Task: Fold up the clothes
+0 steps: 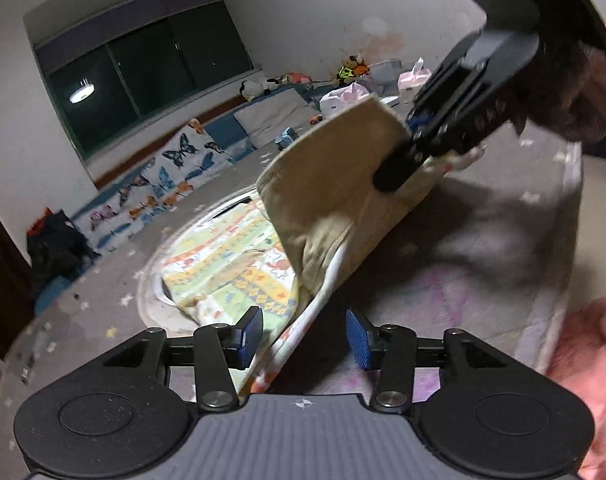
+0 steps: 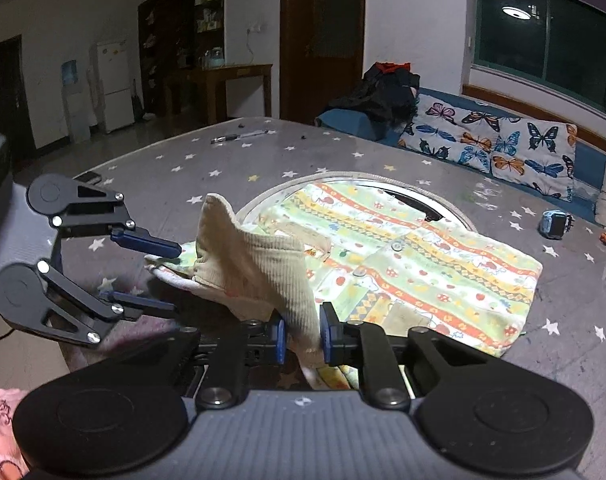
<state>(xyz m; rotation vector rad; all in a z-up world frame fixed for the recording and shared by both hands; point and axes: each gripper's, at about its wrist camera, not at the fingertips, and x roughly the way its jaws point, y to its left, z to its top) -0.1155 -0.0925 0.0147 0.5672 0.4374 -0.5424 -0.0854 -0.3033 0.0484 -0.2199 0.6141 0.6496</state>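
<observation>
Grey star-print bed cover [image 2: 231, 160] carries everything. Patterned garment [image 2: 415, 264] lies flat on it, near edge lifted so the beige corduroy lining [image 2: 255, 268] shows (lining faces up in the fold). Right gripper [image 2: 301, 338]: jaws clamped on the lifted beige edge, cloth pinched between blue pads. Left gripper [image 2: 175, 276]: jaws apart, just beside the fold's left corner, gripping nothing. Pen [image 2: 239, 136] at the far edge.

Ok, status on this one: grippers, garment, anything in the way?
Right gripper shut on garment's lifted beige flap. Left gripper open beside the flap. Rest lies flat on the bed. Nothing in the way.
</observation>
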